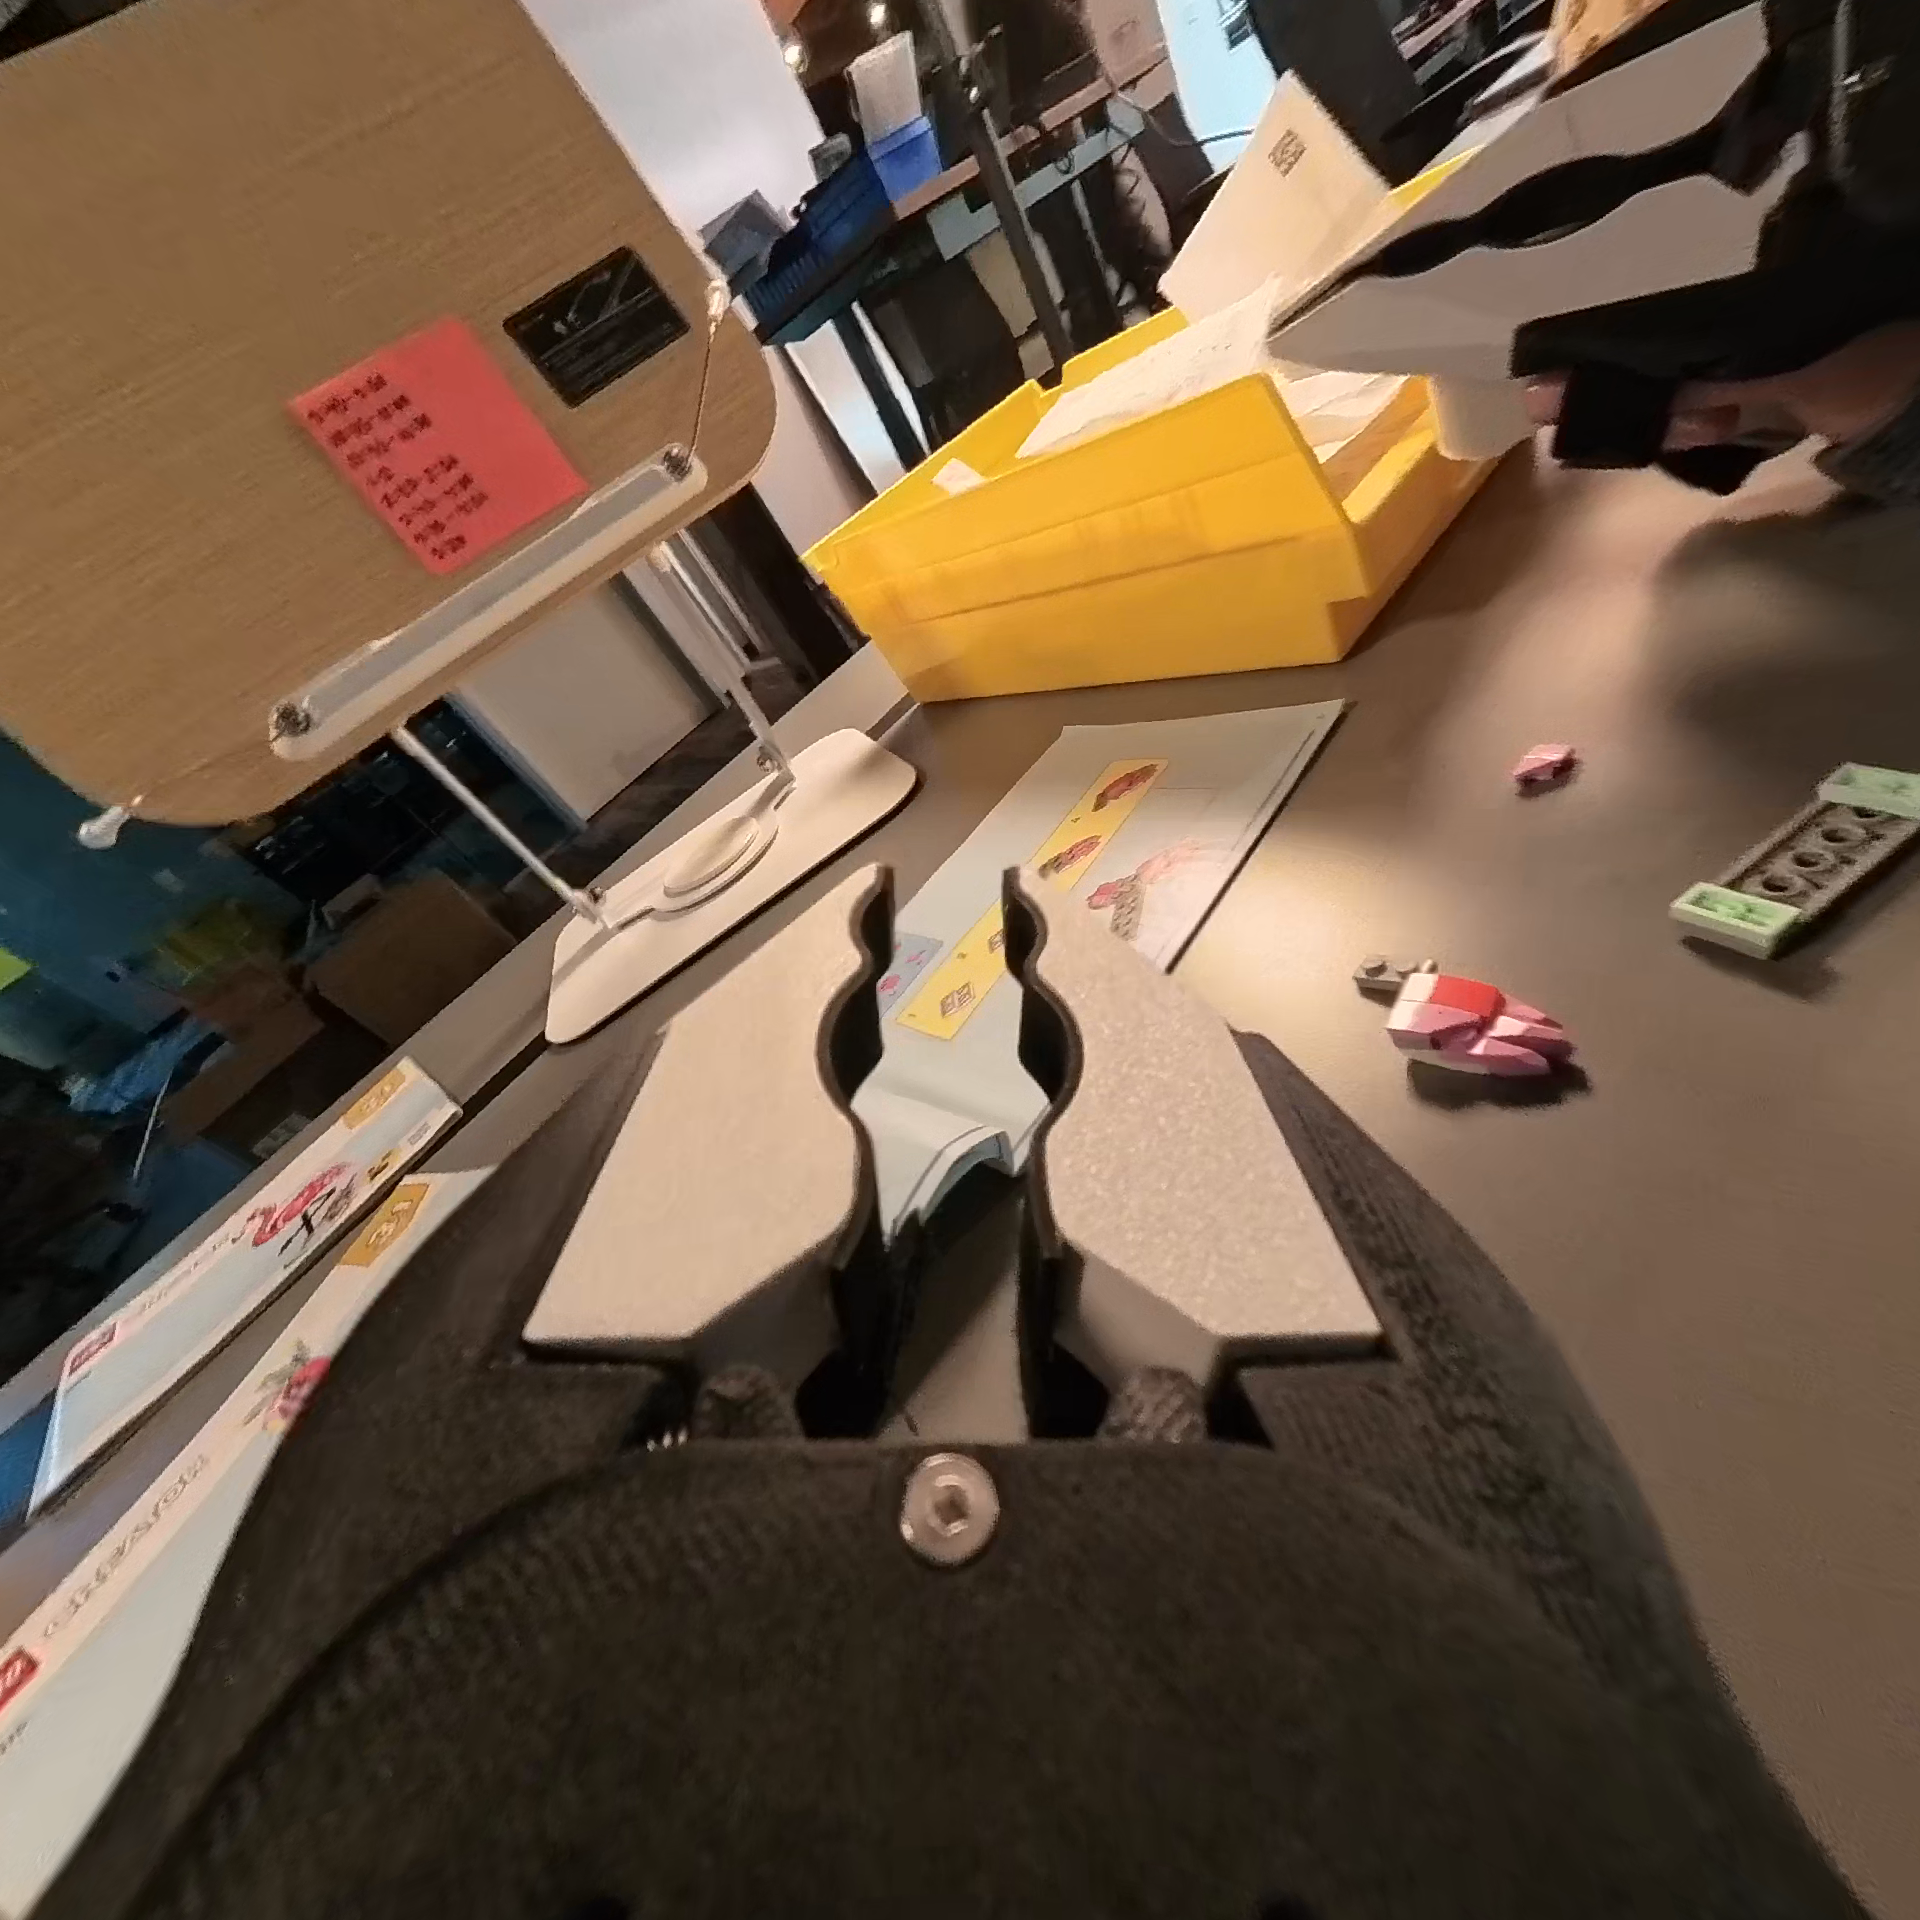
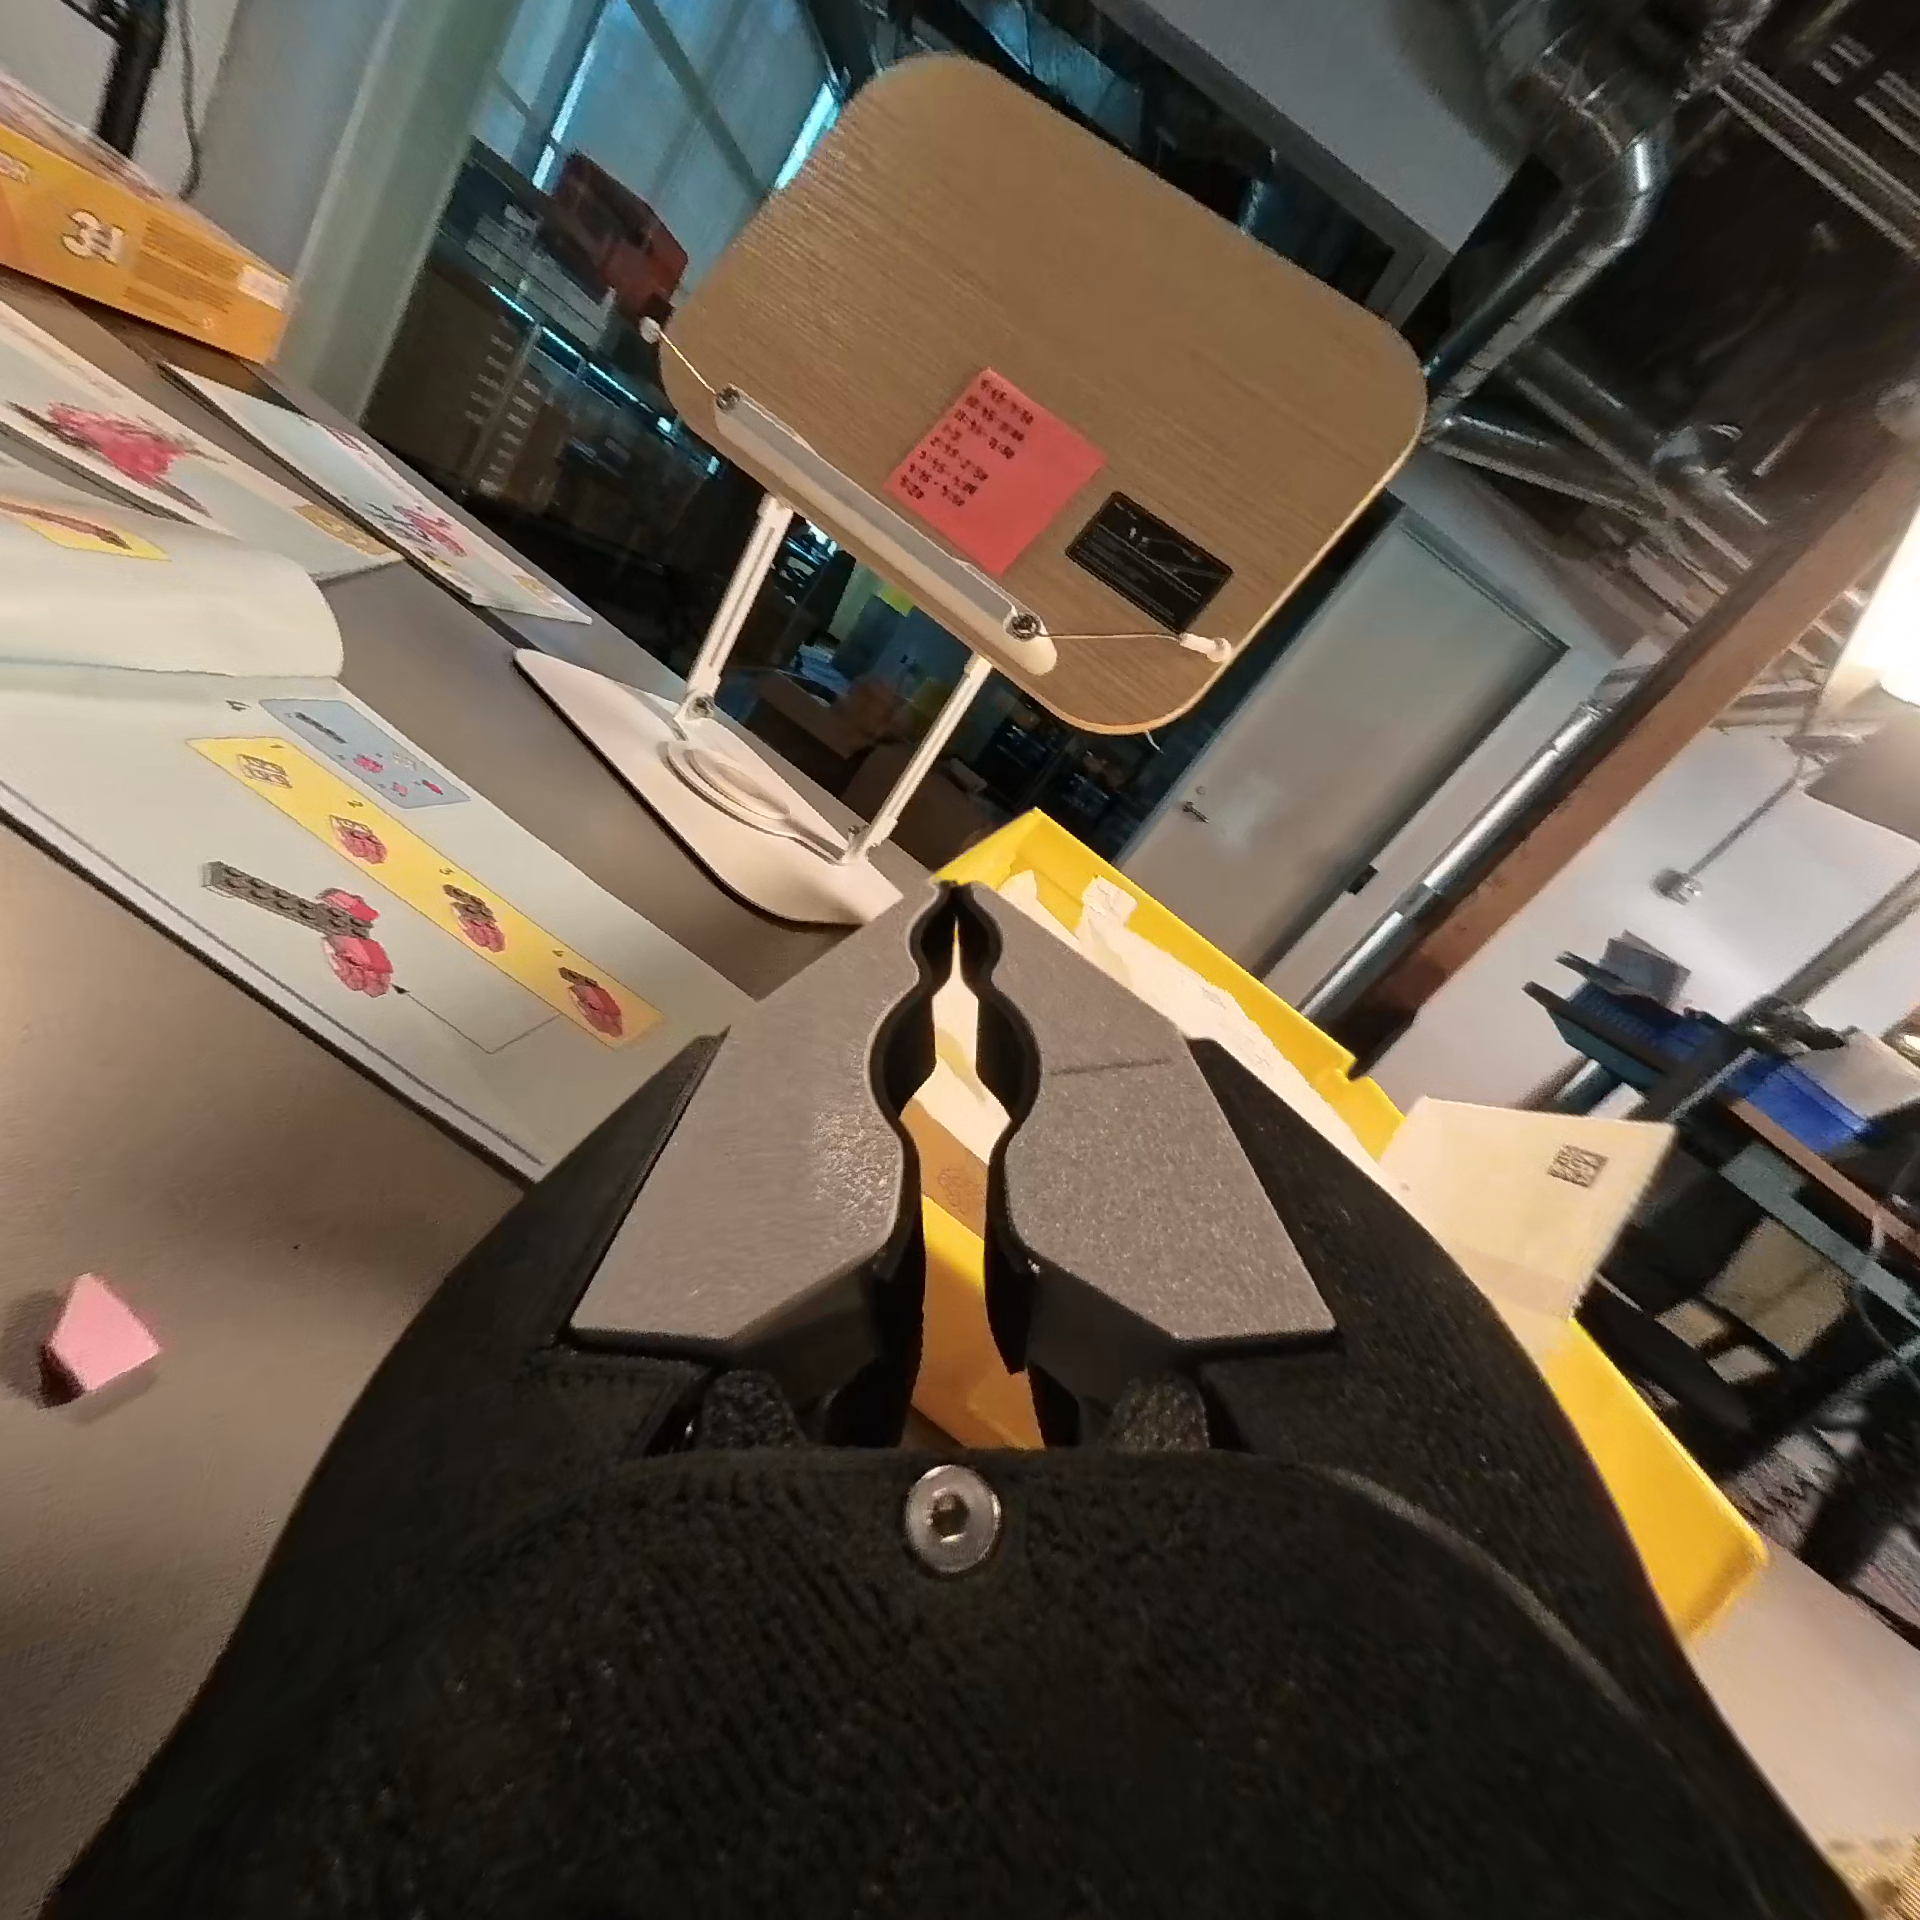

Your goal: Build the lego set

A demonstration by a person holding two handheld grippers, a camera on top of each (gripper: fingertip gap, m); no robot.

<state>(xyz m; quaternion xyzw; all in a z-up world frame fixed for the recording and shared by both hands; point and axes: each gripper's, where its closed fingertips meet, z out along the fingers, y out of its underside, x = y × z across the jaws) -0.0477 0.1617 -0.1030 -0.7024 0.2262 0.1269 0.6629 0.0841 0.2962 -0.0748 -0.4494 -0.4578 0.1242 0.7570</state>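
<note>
The left gripper [image 1: 948, 904] is held low over an open instruction booklet [image 1: 1174, 821] on the counter [image 1: 1558, 1299], jaws slightly apart and empty. The right gripper [image 2: 956, 902] is poised over a yellow bin [image 2: 1288, 1029] of white paper [image 2: 1226, 987], jaws closed, nothing gripped.

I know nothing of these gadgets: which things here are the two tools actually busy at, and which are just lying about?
At the tools:
left tool, open, over the open booklet
right tool, shut, over the yellow bin of white paper

Lying about:
pink model
grey plate
small pink brick
board on a stand
orange box
</note>
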